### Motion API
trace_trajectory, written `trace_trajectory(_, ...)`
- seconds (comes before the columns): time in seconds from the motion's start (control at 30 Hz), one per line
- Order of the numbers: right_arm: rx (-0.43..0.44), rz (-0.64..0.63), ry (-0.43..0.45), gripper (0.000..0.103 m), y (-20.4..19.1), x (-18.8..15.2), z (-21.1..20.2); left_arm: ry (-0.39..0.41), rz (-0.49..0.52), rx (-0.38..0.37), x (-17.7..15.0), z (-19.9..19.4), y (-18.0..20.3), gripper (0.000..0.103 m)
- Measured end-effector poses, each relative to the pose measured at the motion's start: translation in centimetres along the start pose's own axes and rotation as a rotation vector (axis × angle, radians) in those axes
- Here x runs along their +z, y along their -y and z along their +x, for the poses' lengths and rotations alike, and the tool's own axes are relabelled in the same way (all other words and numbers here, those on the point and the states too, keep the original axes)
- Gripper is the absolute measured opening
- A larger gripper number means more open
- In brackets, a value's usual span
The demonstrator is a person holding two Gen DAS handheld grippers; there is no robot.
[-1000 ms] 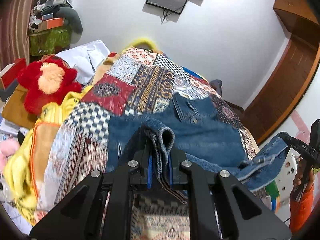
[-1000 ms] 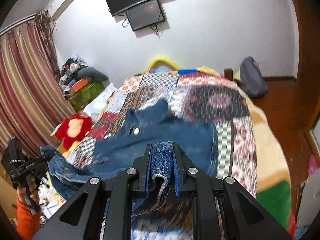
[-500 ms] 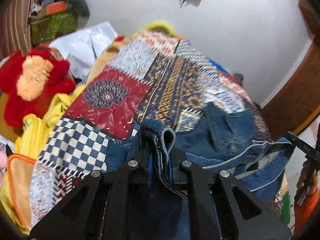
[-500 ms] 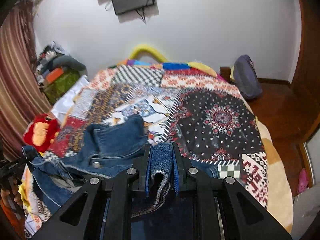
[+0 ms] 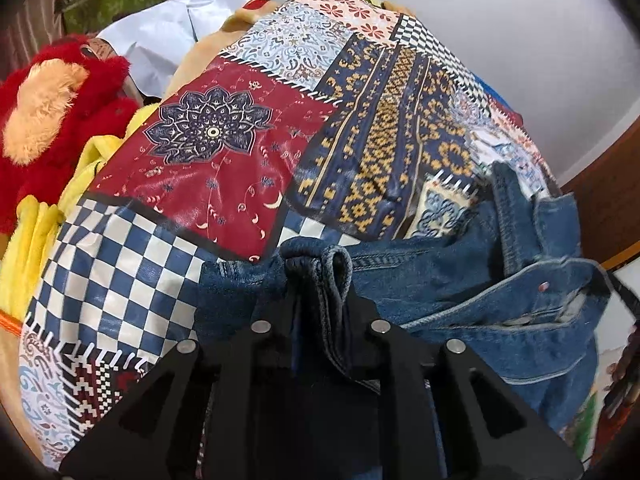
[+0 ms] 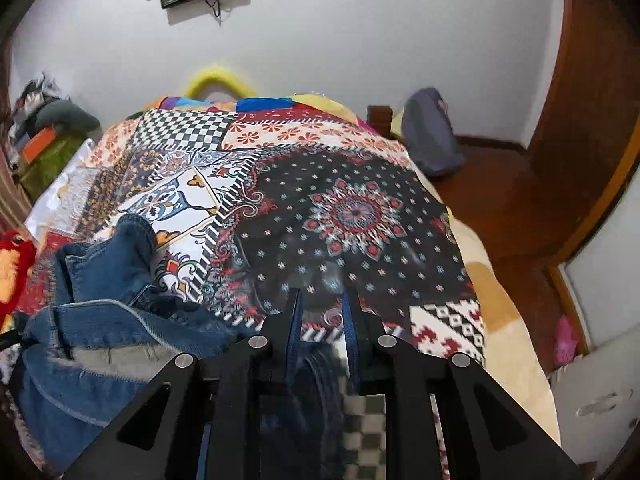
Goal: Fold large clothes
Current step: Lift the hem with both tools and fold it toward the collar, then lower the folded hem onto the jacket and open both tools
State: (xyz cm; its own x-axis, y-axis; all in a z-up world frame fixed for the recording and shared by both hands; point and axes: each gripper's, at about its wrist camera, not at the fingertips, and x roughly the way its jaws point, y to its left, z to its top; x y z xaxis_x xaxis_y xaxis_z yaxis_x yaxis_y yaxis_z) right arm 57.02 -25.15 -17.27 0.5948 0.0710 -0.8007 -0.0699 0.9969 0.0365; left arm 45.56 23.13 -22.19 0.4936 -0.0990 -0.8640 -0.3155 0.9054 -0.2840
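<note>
1. Your left gripper (image 5: pixel 322 292) has a thick fold of the denim garment (image 5: pixel 460 280) between its jaws. The jaws are opening, yet the fold still sits pinched between them, standing up past the fingertips.
2. Your right gripper (image 6: pixel 322 300) is closed. The cloth there is blurred, but it looks like a strip of the same denim caught further back between the pads, and the gap at the very tips shows only the patchwork quilt (image 6: pixel 360 216) beyond.
3. The denim garment lies on the near part of the quilt, bunched and partly doubled over. Its stitched band with a metal stud runs across the heap, and a pocket panel points towards the far end of the quilt.
4. In your left view the denim covers the quilt's blue-and-white checked patch only at its near corner; the red mandala patch is bare.
5. A red plush toy (image 5: pixel 48 92) sits off the quilt's left edge, just beside yellow fabric (image 5: pixel 36 232).
</note>
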Motion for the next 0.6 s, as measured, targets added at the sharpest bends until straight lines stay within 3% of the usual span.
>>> trace_trajectory(0.13,0.046,-0.037,0.016,0.016,0.8,-0.6,-2.8,-0.016,-0.008,-0.022,1.0,-1.6,0.3,0.024)
trace_trajectory(0.2,0.072,-0.065,0.024,0.016,0.4,-1.2,-4.4,-0.027,0.014,0.01,1.2,-2.2,0.7,0.045)
trace_trajectory(0.23,0.085,-0.077,0.028,0.016,0.1,-1.6,-5.3,-0.004,0.039,0.06,1.1,-2.8,1.0,0.069)
trace_trajectory(0.27,0.094,-0.089,0.029,0.016,-0.3,-1.9,-5.9,0.045,0.072,0.121,0.9,-3.7,1.3,0.081)
trace_trajectory(0.37,0.136,-0.143,0.019,0.016,-1.7,-3.2,-7.6,0.118,0.144,0.205,0.3,-6.0,1.8,0.088)
trace_trajectory(0.6,0.221,-0.251,-0.009,0.016,-5.6,-6.1,-10.0,0.068,0.258,0.169,-3.4,-7.8,3.0,0.093)
